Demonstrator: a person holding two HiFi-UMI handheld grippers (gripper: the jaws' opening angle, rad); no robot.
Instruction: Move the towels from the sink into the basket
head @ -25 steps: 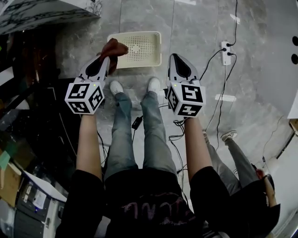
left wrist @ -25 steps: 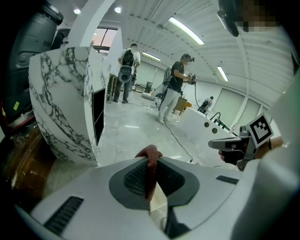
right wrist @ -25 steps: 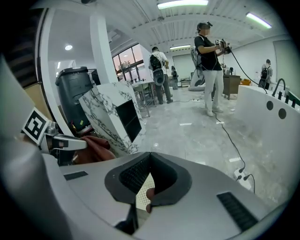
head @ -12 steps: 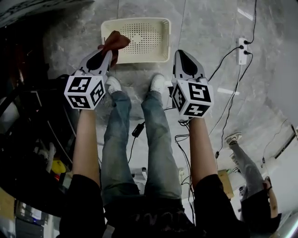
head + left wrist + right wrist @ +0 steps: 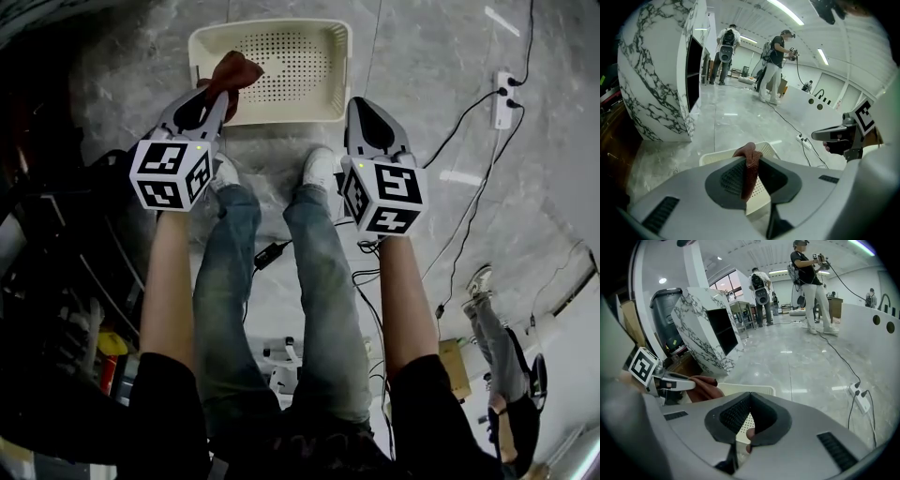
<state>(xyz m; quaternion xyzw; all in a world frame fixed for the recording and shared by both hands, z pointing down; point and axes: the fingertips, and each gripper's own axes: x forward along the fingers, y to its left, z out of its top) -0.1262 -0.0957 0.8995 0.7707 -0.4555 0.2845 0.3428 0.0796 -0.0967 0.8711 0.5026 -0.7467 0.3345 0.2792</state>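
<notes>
Towel (image 5: pixel 232 73), reddish-brown, sits pinched between your left gripper's (image 5: pixel 221 94) jaws, which have just been easing apart, and its bunched end pokes past the tips. Your right gripper (image 5: pixel 362 105) is closed and empty alongside. Beyond, the towel hangs over the cream basket's (image 5: pixel 281 112) near left corner.

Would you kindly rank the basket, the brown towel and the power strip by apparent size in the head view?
1. basket
2. brown towel
3. power strip
The towel is held nearer the camera, so its lead over the strip is unsure.
</notes>
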